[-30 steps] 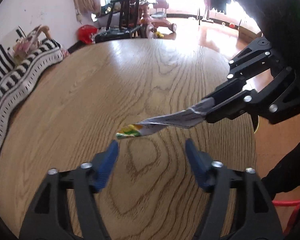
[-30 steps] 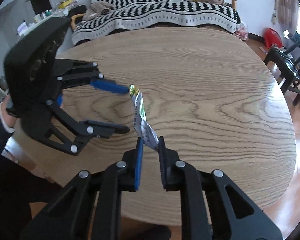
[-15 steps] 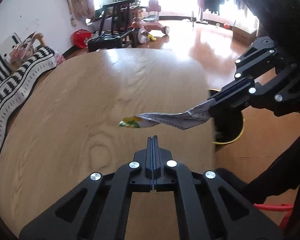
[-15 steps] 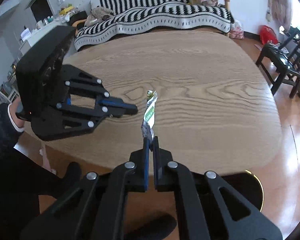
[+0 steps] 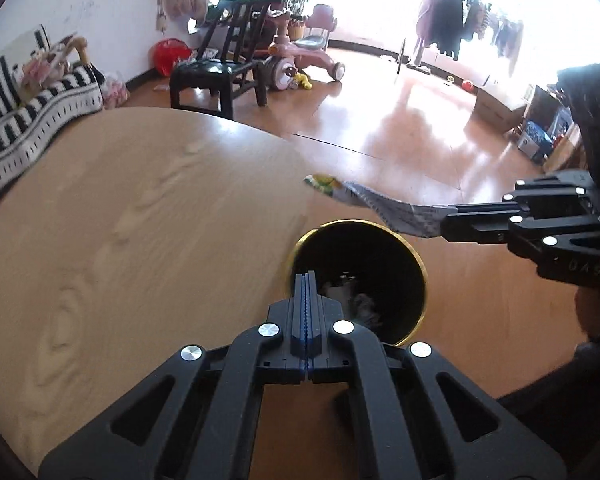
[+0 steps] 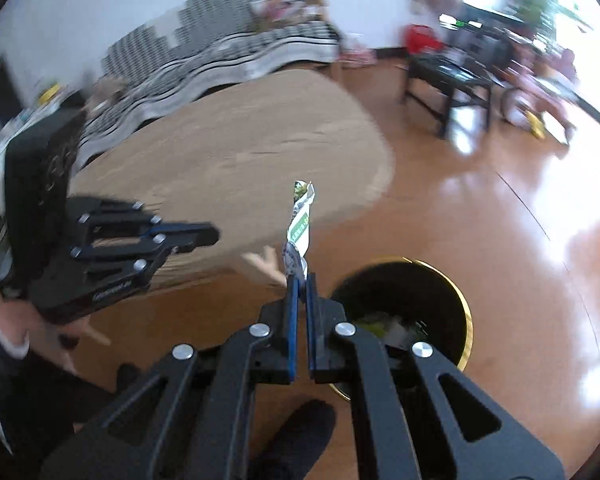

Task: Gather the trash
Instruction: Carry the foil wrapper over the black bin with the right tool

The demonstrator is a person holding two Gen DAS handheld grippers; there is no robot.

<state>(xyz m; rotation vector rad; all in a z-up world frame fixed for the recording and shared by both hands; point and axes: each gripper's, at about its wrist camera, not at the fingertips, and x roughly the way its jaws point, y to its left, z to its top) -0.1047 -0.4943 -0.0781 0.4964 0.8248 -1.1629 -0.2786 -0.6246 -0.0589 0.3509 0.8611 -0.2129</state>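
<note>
A crumpled silver wrapper point(image 6: 299, 232) with a green and yellow end sticks up out of my right gripper point(image 6: 300, 280), which is shut on its lower end. From the left wrist view the same wrapper point(image 5: 376, 204) hangs in the air past the table's corner, just beyond the bin, held by the right gripper point(image 5: 446, 222). My left gripper point(image 5: 306, 280) is shut with nothing in it, over the table edge beside the bin point(image 5: 414, 256). The black bin point(image 6: 458, 292) with a gold rim stands on the floor and holds some trash. The left gripper point(image 6: 214, 235) shows at the left.
The wooden table point(image 5: 140, 220) fills the left. A striped sofa point(image 5: 16, 128) lies behind it. A black chair point(image 5: 220, 76) and a pink ride-on toy point(image 5: 300, 56) stand on the glossy floor point(image 5: 400, 128). The person's shoe point(image 6: 296, 436) is below the right gripper.
Both grippers have swung off the table toward the bin on the floor, the right one carrying the wrapper. The left gripper went from open to shut, empty.
</note>
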